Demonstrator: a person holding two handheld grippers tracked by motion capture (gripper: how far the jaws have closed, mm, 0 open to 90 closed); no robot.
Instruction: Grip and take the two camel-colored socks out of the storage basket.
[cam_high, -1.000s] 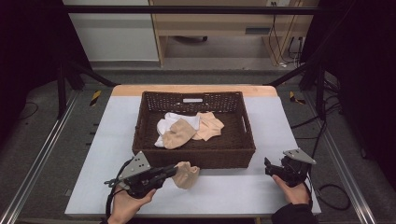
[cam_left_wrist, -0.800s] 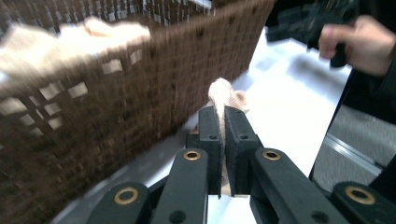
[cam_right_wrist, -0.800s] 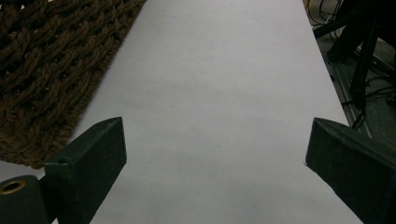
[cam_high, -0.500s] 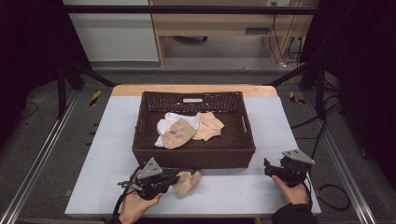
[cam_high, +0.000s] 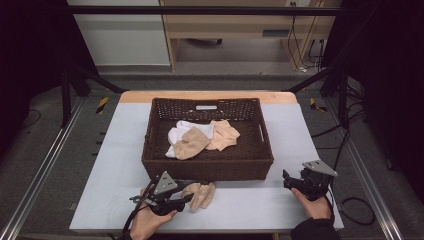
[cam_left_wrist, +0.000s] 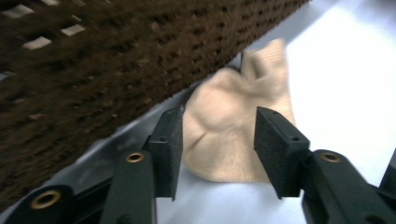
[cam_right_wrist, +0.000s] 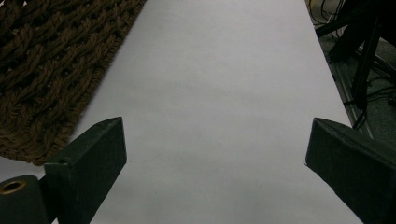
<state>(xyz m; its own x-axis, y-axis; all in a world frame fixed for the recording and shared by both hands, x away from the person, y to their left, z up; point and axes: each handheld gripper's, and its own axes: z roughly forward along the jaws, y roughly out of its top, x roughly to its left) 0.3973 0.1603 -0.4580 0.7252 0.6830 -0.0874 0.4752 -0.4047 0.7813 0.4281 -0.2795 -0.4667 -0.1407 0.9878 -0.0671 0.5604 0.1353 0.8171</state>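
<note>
1. High view: the left gripper lies low over the pale grey surface, held from below by the person's left hand, pointing right at a crumpled beige cloth sock. The sock lies on the surface just in front of the dark brown woven basket. The right gripper rests near the surface's right front corner, well apart from the sock, in the right hand.
2. Against the earlier high view, the left gripper has come down to the surface and the sock now lies on it; the right gripper has stayed put.
3. Left gripper view: the black fingers have just been opening and stand spread, with the sock lying between them, seemingly unpinched, beside the basket wall.
4. Right gripper view: the fingers are spread wide over bare surface, holding nothing, with the basket's corner at the left.
</note>
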